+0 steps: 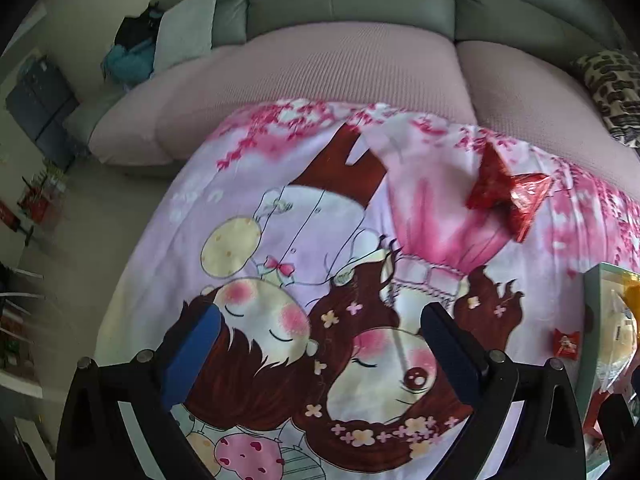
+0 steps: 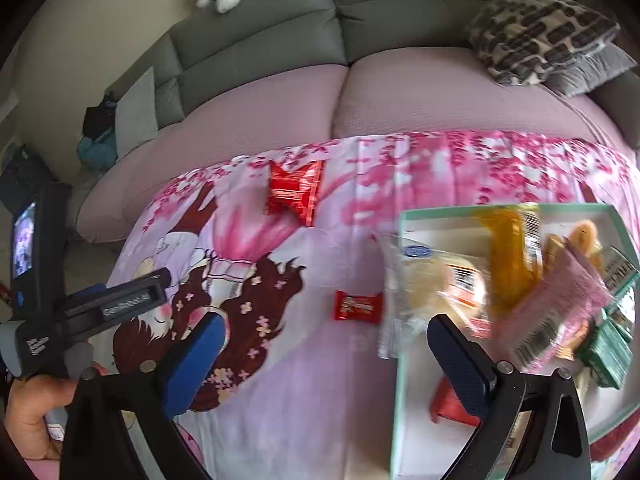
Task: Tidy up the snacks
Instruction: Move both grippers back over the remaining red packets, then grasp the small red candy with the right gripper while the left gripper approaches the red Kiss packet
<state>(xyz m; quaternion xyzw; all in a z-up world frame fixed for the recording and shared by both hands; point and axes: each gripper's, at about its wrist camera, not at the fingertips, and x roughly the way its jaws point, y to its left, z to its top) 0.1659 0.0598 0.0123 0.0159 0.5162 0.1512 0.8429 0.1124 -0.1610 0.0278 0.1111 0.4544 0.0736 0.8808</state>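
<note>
With both claws spread wide and empty, the left claw (image 1: pixel 320 354) and right claw (image 2: pixel 328 354) hover over the cartoon-print cloth (image 2: pixel 280 400) on the worktop. Two snacks lie loose outside the pale green box (image 2: pixel 400 280): a small red candy (image 2: pixel 357 306) just beside its wall, a larger red packet (image 2: pixel 295 191) well apart. Crinkly foil may slip from the pads, and the heaped box could spill if nudged. Barcodes show; print on wrappers is too blurred to read.

A home living room; grey sofa (image 2: pixel 260 40); patterned cushion (image 2: pixel 540 32).
</note>
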